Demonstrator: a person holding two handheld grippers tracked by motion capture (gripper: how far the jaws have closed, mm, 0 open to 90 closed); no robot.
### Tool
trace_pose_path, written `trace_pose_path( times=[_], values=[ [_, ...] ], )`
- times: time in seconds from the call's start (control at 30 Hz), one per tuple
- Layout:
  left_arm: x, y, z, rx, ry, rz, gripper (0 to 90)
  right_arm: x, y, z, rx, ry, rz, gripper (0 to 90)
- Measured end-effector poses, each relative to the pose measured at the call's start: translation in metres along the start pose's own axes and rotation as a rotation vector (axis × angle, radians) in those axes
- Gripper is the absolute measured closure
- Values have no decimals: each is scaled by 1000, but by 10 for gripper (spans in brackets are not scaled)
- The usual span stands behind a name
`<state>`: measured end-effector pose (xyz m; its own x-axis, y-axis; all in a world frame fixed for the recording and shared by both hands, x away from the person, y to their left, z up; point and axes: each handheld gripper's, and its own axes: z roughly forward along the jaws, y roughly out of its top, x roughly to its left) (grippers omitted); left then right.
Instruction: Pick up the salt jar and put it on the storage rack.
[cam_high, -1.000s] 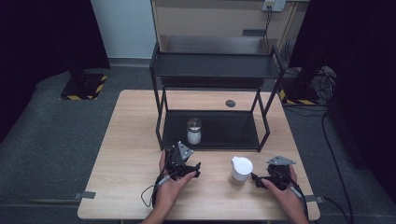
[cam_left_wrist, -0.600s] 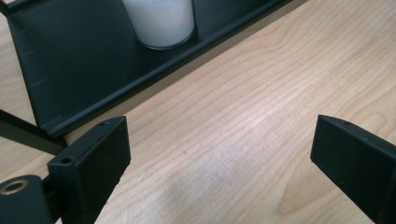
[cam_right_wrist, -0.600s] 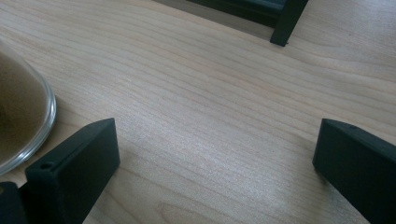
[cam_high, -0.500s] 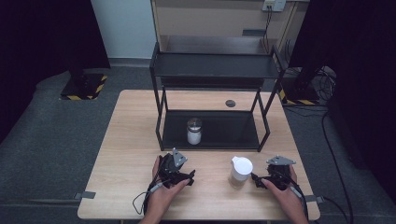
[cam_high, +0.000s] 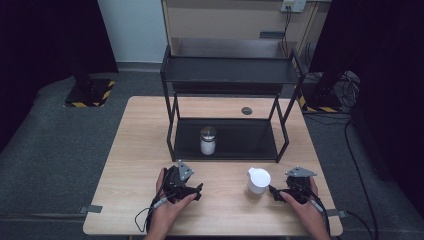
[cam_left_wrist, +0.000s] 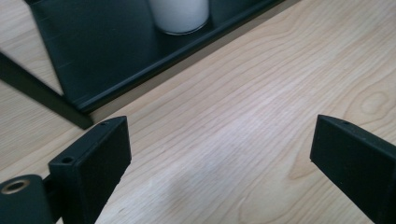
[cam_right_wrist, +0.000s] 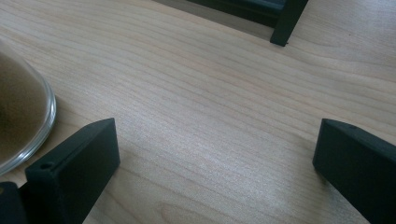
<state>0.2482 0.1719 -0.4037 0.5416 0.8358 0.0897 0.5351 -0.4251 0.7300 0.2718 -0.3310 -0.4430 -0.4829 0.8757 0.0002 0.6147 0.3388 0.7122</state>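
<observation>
At the bottom of the high view, your left gripper (cam_high: 192, 190) sits left of centre on the wooden surface (cam_high: 135, 150), and in the left gripper view its fingers (cam_left_wrist: 93, 158) stand wide apart with only bare wood between them, holding nothing. Your right gripper (cam_high: 275, 192) rests at the lower right of the high view; in the right gripper view its fingers (cam_right_wrist: 77, 172) are likewise spread wide and empty. Just beside that right gripper, to its left in the high view, stands the white-lidded jar (cam_high: 258, 181), close to the fingertips, though you cannot tell from the pictures whether they touch it; its glass wall curves in at the left edge of the right gripper view, next to the left finger. Farther up, in the middle of the high view, the black two-tier rack (cam_high: 230, 75) stands on the surface, and a second jar with a metal lid (cam_high: 208, 140) sits upright on its lower shelf, left of centre. Behind the rack a small dark disc (cam_high: 246, 110) lies on the wood.
</observation>
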Motion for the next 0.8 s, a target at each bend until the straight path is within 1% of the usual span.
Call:
trace_pose_path(
  times=[0.2, 0.3, 0.5, 0.73, 0.8],
  values=[
    [11, -4, -10, -5, 26, -13, 41, 0, 0, 0, 0, 0, 0, 9],
    [20, -8, -14, -7, 39, -32, 41, 0, 0, 0, 0, 0, 0, 9],
    [37, -19, -19, -10, 68, -90, 40, 0, 0, 0, 0, -1, 0, 9],
    [56, -32, -15, 10, 98, -157, 43, 0, 0, 0, 0, -1, 1, 9],
    [60, -36, -13, 17, 106, -168, 43, 0, 0, 0, 0, -1, 1, 9]
  ],
)
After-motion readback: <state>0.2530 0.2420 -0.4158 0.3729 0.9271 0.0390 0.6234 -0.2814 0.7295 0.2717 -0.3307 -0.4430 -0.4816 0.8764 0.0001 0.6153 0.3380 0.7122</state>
